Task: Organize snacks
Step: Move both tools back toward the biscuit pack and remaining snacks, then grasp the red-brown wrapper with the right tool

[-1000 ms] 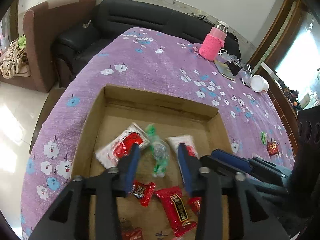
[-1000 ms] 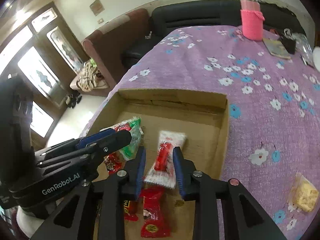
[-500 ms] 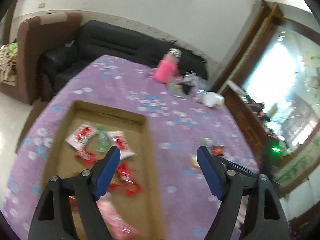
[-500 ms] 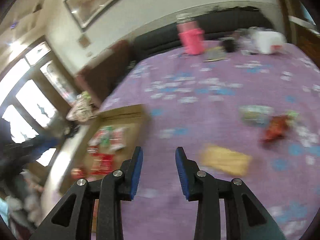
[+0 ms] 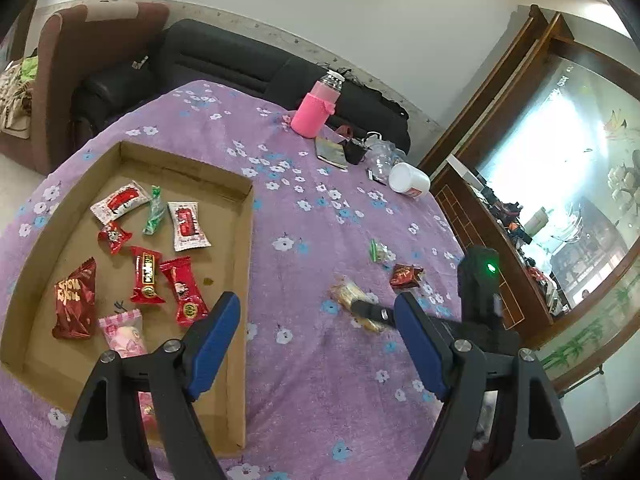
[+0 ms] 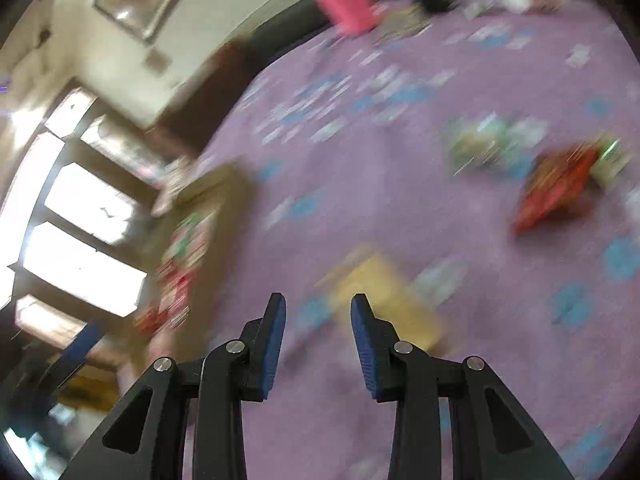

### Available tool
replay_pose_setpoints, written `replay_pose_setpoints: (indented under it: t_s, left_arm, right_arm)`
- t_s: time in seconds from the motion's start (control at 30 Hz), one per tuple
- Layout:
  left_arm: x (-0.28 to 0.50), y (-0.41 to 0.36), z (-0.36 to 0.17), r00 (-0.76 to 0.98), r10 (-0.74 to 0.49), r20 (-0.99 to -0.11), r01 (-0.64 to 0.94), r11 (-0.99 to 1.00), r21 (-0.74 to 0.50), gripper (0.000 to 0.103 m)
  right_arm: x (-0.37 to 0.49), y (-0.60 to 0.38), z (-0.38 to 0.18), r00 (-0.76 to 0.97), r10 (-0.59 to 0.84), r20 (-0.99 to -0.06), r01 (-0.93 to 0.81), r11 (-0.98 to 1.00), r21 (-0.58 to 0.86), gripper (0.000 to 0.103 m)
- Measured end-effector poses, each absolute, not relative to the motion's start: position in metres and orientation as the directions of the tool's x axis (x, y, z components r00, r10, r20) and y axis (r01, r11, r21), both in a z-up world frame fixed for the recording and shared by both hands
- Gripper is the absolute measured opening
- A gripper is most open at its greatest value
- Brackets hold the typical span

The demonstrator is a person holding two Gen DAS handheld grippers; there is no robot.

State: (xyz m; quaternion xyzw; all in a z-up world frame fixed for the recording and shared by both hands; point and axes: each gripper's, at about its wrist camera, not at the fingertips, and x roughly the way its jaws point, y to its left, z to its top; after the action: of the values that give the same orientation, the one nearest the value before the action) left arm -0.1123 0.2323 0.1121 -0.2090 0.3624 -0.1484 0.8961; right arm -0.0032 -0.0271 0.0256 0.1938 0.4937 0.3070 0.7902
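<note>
A shallow cardboard tray [image 5: 244,240] on the purple flowered cloth holds several snack packets, mostly red ones [image 5: 148,274]. Loose on the cloth to its right lie a yellow packet [image 5: 348,296], a red packet [image 5: 406,275] and a small green one [image 5: 380,250]. My left gripper [image 5: 316,320] is wide open and empty, raised above the tray's right edge. My right gripper [image 6: 318,314] is open and empty, just short of the yellow packet [image 6: 384,296]; its view is blurred. The red packet [image 6: 556,188] and green packet [image 6: 488,146] lie beyond.
At the table's far side stand a pink bottle [image 5: 316,110], a phone-like slab [image 5: 331,153], a clear jar [image 5: 380,156] and a white cup [image 5: 408,178]. A black sofa [image 5: 224,60] and brown armchair [image 5: 80,52] are behind. A wooden cabinet [image 5: 480,220] stands on the right.
Both grippers have pulled out of the tray. The left rose and opened wide; the right swung right across the cloth to the yellow packet, which now lies just ahead of its tips.
</note>
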Motion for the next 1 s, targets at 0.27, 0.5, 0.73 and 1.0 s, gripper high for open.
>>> replay_pose_setpoints:
  t_s: [0.27,0.5,0.73,1.0]
  left_arm:
    - [-0.117,0.201,0.107,0.646,-0.488,-0.587,0.212,0.854,-0.475,0.079]
    - [-0.116,0.169,0.087,0.565,-0.527,-0.636,0.261,0.844,-0.468,0.079]
    - [-0.109,0.154,0.082,0.546,-0.516,-0.659,0.271,0.854,-0.444,0.079]
    - [-0.065,0.129,0.065,0.493,-0.51,-0.705,0.237,0.858,-0.455,0.078]
  right_arm:
    - [-0.014,-0.139,0.061,0.625,0.443,-0.643,-0.05,0.845,0.533,0.059]
    - [0.029,-0.149,0.039,0.613,0.372,-0.697,0.103,0.837,0.538,0.061]
    - [0.063,-0.126,0.012,0.571,0.302,-0.763,0.121,0.889,0.442,0.047]
    - [0.023,-0.138,0.017,0.625,0.274,-0.731,0.072,0.912,0.403,0.028]
